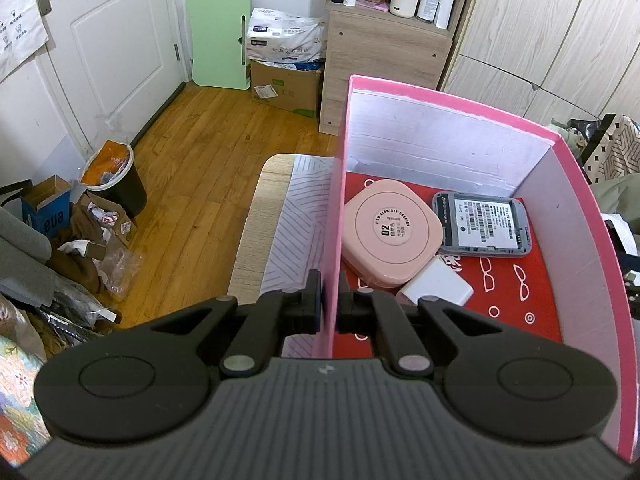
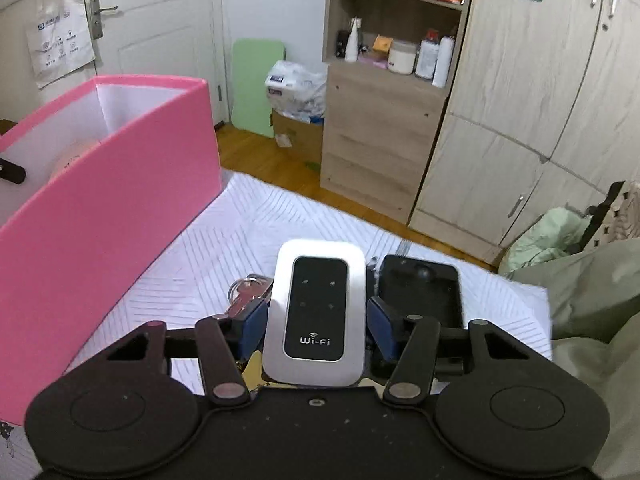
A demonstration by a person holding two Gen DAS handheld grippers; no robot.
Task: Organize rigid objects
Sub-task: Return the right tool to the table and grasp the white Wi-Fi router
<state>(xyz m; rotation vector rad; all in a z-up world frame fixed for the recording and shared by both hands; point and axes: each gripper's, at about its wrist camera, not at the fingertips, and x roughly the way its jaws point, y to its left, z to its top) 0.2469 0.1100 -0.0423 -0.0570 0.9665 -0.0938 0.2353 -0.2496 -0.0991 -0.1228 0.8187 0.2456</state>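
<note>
The jaws of the right gripper (image 2: pixel 318 322) stand on either side of the Wi-Fi router (image 2: pixel 316 312), their blue pads at its long edges; they look closed on it, or very nearly, and I take it as gripped. The router lies flat, face up, its long axis running straight away from the gripper, with the "Wi-Fi" lettering at the near end and the rounded far end pointing toward the cabinets. It sits on the striped cloth (image 2: pixel 224 240) over the desk, a key (image 2: pixel 248 294) just beside it on the left and a black phone (image 2: pixel 420 292) just beside it on the right.

The pink box (image 2: pixel 108 200) stands to the left of the router, its open top higher than the router, so the coming move likely calls for a lift and a swing leftward over the wall. The right hand is the one nearer the router.

The left gripper (image 1: pixel 330 304) has its jaws clamped on the box's near wall (image 1: pixel 332 240), one finger outside and one inside, steadying it. Inside, on the red floor, lie a pink case (image 1: pixel 392 232), a grey device (image 1: pixel 484 224) touching it, and a white block (image 1: pixel 438 284) in front.
</note>
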